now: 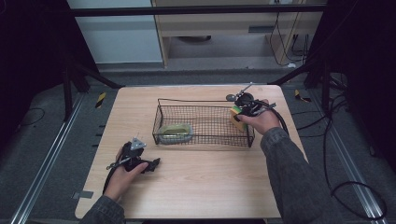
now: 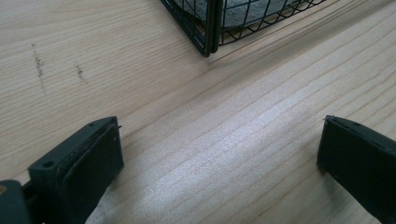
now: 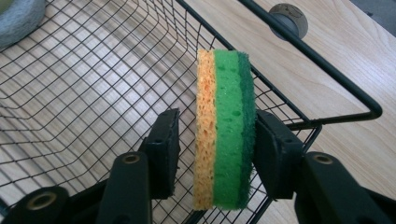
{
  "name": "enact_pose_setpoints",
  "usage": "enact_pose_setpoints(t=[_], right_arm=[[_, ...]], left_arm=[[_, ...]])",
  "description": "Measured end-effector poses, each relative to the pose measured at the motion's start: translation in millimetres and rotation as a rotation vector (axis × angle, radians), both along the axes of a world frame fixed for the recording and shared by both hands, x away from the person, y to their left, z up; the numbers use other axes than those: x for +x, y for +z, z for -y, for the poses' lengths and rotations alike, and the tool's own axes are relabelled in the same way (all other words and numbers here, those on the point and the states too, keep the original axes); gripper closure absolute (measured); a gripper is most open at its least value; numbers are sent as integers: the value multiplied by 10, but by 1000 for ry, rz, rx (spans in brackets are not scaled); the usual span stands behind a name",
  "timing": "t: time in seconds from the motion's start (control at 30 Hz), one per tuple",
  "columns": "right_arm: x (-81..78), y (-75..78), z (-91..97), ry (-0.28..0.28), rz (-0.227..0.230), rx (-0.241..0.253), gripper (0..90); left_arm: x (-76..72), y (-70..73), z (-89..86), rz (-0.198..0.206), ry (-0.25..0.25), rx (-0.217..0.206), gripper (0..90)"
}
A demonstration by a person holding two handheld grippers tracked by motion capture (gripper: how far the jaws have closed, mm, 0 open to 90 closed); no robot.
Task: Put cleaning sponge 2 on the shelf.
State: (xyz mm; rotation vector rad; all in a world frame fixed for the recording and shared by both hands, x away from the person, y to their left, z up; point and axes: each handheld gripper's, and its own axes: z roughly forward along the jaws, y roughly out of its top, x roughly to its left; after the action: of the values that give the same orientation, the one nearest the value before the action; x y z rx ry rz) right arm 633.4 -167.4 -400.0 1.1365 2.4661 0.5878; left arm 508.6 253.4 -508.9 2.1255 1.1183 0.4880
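While the right gripper (image 3: 212, 140) hangs over the near-right corner of the black wire-mesh basket (image 3: 93, 84), its jaws stand slackened: one pad touches the dark green face of the layered yellow-and-green sponge (image 3: 226, 126), the other stands just clear of the yellow side. That looks like a drop into the basket, where the sponge would land on the mesh floor. Further left inside sits a pale grey-green dish (image 1: 174, 132). Over on the wooden counter (image 1: 210, 182), the left gripper (image 1: 150, 165) rests spread wide and empty, kept out of the way.
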Motion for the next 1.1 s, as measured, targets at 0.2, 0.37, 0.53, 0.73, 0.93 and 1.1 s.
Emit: enact_pose_setpoints(t=[0.2,0.37,0.53,0.73,0.93,1.1], right_arm=[[-73,13,-10,18,-4,13,586],[-128,8,-67,40,-18,13,599],[-176,-15,-139,54,-29,10,589],[-208,-28,-172,59,-40,18,569],[-258,-33,-193,62,-54,33,507],[-323,1,-179,65,-53,50,459]], left_arm=[[3,3,-4,0,-5,7,0],[3,3,-4,0,-5,6,0],[3,3,-4,0,-5,7,0],[4,3,-4,0,-5,7,0],[4,3,-4,0,-5,7,0],[4,3,-4,0,-5,7,0]])
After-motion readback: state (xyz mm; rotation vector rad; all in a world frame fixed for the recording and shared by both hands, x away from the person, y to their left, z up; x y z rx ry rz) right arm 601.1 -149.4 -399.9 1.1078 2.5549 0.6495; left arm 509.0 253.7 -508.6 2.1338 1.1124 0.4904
